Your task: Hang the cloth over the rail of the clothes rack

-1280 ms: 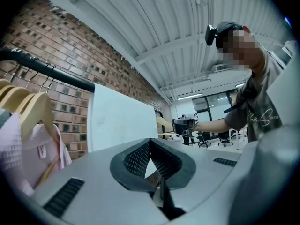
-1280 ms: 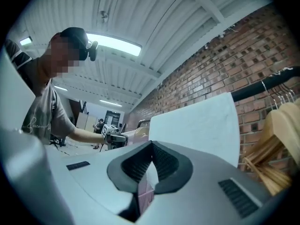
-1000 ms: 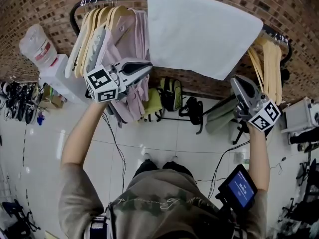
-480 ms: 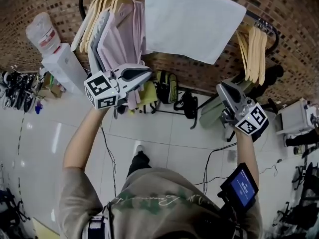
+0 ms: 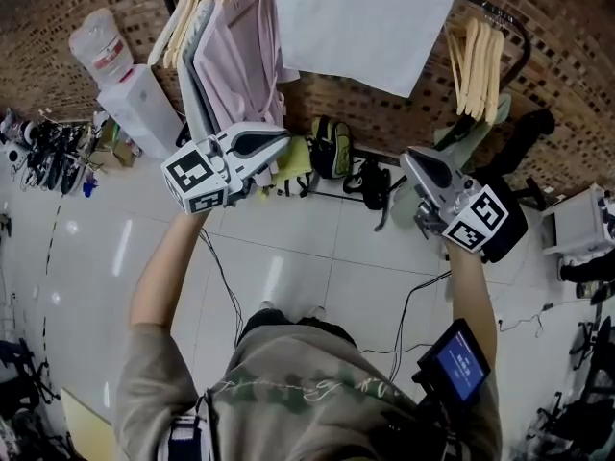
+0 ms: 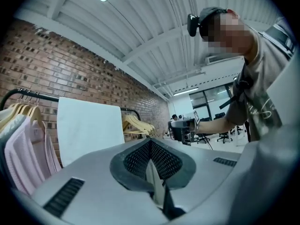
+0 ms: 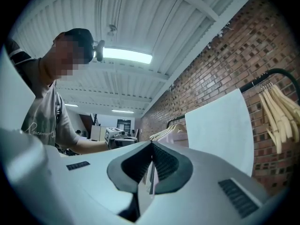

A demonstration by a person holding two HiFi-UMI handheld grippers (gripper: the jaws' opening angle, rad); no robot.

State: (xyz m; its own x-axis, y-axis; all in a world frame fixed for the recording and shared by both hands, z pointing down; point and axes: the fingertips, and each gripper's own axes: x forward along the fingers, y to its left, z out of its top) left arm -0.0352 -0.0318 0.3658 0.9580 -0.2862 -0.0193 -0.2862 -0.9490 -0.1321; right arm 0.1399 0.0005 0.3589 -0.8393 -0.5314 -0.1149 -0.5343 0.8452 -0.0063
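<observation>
A white cloth (image 5: 360, 22) hangs draped over the black rail (image 5: 495, 22) of the clothes rack, between the pink shirts and the wooden hangers; it also shows as the white cloth (image 6: 89, 128) and the white cloth (image 7: 220, 125) in the gripper views. My left gripper (image 5: 281, 140) is shut and empty, held well below and left of the cloth. My right gripper (image 5: 411, 161) is shut and empty too, below the cloth's right corner. Neither touches the cloth.
Pink shirts (image 5: 240, 56) on wooden hangers fill the rail's left part. Bare wooden hangers (image 5: 476, 51) hang at its right. A water dispenser (image 5: 130, 94) stands left of the rack. Bags (image 5: 332, 147) and cables lie on the tiled floor beneath.
Both grippers have drawn back and down from the hung cloth, and the rack has slid toward the top of the head view. The cloth stays on the rail.
</observation>
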